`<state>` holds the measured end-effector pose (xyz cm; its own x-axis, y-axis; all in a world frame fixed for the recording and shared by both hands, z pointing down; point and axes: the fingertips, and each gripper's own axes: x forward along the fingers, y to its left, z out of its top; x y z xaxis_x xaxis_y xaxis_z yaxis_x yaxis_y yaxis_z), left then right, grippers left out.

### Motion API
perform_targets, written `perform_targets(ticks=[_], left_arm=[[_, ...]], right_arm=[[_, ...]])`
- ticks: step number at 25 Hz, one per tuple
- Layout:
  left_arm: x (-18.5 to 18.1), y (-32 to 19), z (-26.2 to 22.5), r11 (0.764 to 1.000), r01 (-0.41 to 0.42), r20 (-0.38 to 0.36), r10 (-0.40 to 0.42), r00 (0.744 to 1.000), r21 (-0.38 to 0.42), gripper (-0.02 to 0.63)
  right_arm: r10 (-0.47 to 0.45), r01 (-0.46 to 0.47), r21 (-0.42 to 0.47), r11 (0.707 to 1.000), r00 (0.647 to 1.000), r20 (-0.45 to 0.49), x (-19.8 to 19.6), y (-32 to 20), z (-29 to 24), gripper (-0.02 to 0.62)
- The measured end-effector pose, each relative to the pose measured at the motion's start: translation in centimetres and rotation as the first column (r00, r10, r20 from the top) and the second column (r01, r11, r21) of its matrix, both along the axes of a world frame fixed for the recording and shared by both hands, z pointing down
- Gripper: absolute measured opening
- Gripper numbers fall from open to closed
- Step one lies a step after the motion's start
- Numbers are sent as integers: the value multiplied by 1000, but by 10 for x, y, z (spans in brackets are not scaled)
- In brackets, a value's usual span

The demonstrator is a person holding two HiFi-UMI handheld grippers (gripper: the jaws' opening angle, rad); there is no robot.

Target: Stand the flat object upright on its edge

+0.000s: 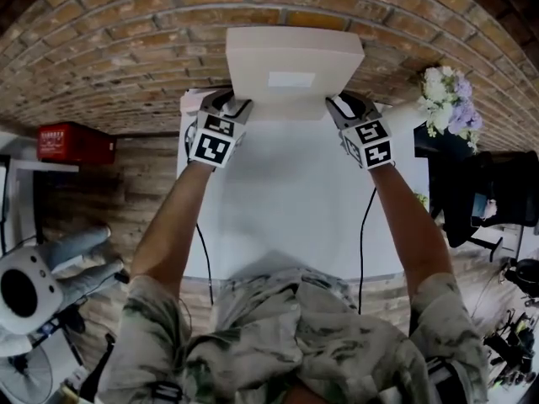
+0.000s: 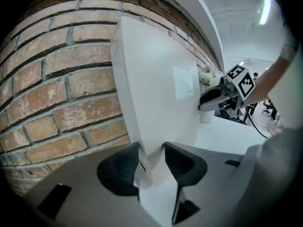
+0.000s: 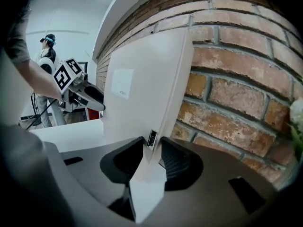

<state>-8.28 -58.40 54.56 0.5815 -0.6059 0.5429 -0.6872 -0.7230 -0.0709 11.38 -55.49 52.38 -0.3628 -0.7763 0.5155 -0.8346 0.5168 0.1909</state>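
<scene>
A flat white box-like object [image 1: 293, 70] stands upright on its lower edge at the back of the white table [image 1: 286, 209], close to the brick wall [image 1: 126, 49]. My left gripper [image 1: 238, 105] is at its lower left corner and my right gripper [image 1: 337, 106] at its lower right corner. In the left gripper view the object's [image 2: 156, 79] thin side edge fills the gap between the dark pads of my left gripper [image 2: 151, 162]. In the right gripper view the object's [image 3: 142, 89] other edge, with a small port, sits pinched in my right gripper [image 3: 152, 155].
A bunch of pale flowers [image 1: 446, 99] stands at the table's right back corner. A red box [image 1: 74, 144] lies off the table to the left. A fan and other gear stand on the floor at both sides.
</scene>
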Motion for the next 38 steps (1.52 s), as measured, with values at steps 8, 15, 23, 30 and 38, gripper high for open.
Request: perform_targets(ticks=[8, 15, 23, 30, 38], left_arm=[[0, -20, 17, 1000, 0, 17, 1, 1000, -10, 186], [-1, -31, 25, 1000, 0, 20, 0, 1000, -14, 186], [-2, -37, 27, 1000, 7, 8, -7, 1000, -12, 186], [-4, -38, 28, 999, 37, 6, -37, 999, -14, 187], [-19, -32, 23, 993, 120, 9, -120, 993, -5, 187]], right_arm=[[25, -26, -20, 999, 999, -22, -1, -17, 16, 138], [33, -34, -37, 999, 999, -36, -2, -25, 26, 137], [48, -48, -36, 998, 999, -22, -1, -31, 29, 138], [65, -65, -38, 997, 998, 9, -2, -33, 29, 155], [124, -122, -56, 991, 991, 47, 7, -20, 31, 172]])
